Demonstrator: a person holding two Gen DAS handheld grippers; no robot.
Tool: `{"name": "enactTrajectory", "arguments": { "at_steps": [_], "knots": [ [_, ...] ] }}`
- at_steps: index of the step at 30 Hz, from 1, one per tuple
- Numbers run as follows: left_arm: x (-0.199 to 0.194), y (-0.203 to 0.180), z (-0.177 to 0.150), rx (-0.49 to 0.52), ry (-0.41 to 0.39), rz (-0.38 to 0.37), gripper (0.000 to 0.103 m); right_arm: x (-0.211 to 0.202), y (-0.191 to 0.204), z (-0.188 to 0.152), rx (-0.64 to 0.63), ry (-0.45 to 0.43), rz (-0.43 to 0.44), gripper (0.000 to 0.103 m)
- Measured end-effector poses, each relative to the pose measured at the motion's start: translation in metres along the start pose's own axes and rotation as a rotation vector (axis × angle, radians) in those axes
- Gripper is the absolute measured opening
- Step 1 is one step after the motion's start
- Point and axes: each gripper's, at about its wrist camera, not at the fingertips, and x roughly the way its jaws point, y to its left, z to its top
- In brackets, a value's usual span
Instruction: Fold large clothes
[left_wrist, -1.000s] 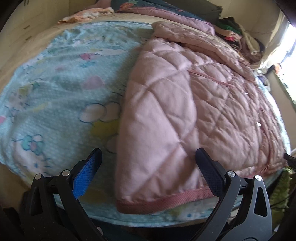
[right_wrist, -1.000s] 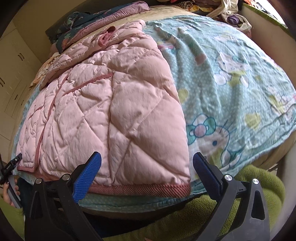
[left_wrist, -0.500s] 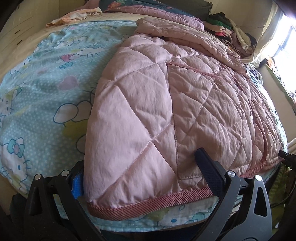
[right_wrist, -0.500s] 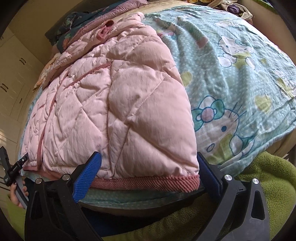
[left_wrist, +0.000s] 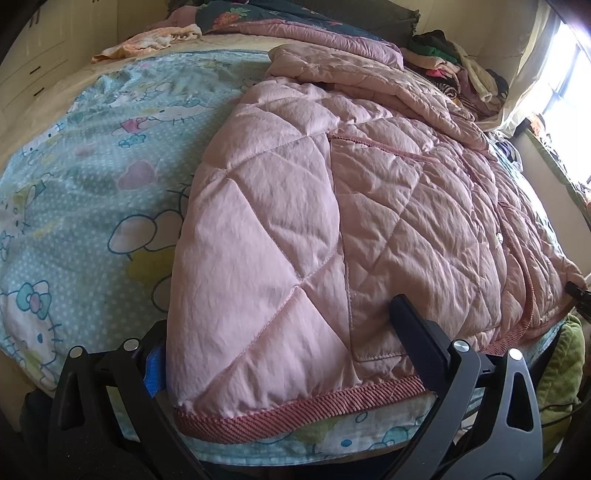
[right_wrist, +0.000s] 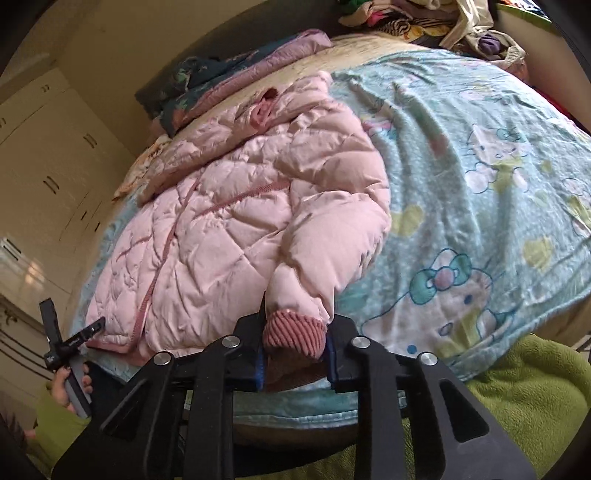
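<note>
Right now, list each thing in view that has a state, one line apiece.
pink quilted jacket: spread flat on the bed, unfolded.
ribbed hem: bunched between the right pads.
right gripper: closing on the hem.
left gripper: open, straddling the jacket's corner.
blue cartoon sheet: spread, lightly wrinkled.

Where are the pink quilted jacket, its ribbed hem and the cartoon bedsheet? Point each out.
pink quilted jacket (left_wrist: 295, 221), left wrist view, on a quilted panel.
ribbed hem (right_wrist: 293, 328), right wrist view, on the bunched ribbing between the closing jaws.
cartoon bedsheet (right_wrist: 480, 206), right wrist view, on bare blue fabric.
</note>
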Motion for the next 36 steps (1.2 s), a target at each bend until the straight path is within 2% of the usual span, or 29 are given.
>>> {"name": "enactTrajectory", "arguments": {
  "at_steps": [1,3,5,6,7,8,9,10,11,15,21,27,36],
  "knots": [
    [-0.001,0.0,0.0,-0.001,-0.004,-0.005,0.087,0.005,-0.003,-0.001,0.01,0.024,-0.002,0.035],
    [-0.002,0.0,0.001,-0.003,-0.011,-0.013,0.081,0.016,-0.007,-0.004,0.027,0.066,-0.01,0.056],
    [-0.004,-0.001,0.002,-0.001,-0.022,-0.012,0.072,0.023,-0.007,-0.005,0.037,0.079,0.001,0.064],
    [-0.005,-0.002,0.003,0.001,-0.025,-0.007,0.062,0.024,-0.007,-0.005,0.039,0.085,-0.003,0.065],
    [-0.008,-0.002,0.005,0.003,-0.032,-0.001,0.049,0.024,-0.005,-0.003,0.033,0.086,-0.007,0.065],
    [-0.011,-0.001,0.007,-0.002,-0.043,0.002,0.04,0.021,-0.004,-0.002,0.027,0.077,-0.006,0.06],
    [-0.014,-0.001,0.008,0.0,-0.048,0.007,0.028,0.017,-0.003,-0.001,0.014,0.06,-0.008,0.04],
    [-0.016,-0.001,0.01,0.004,-0.054,-0.004,0.024,0.012,-0.003,0.0,0.009,0.038,-0.007,0.031],
    [-0.018,-0.001,0.011,0.008,-0.06,-0.009,0.022,0.01,-0.005,0.002,0.016,0.021,0.008,0.023],
    [-0.026,-0.006,0.013,0.037,-0.091,0.0,0.019,-0.006,-0.002,0.008,0.018,-0.049,0.07,0.018],
    [-0.046,-0.009,0.029,0.044,-0.166,-0.009,0.014,-0.025,0.011,0.029,-0.02,-0.122,0.114,0.015],
    [-0.06,-0.016,0.056,0.042,-0.238,-0.025,0.014,-0.041,0.032,0.06,-0.074,-0.192,0.139,0.015],
    [-0.069,-0.03,0.091,0.045,-0.303,-0.035,0.014,-0.045,0.06,0.095,-0.152,-0.223,0.13,0.014]
  ]
}}
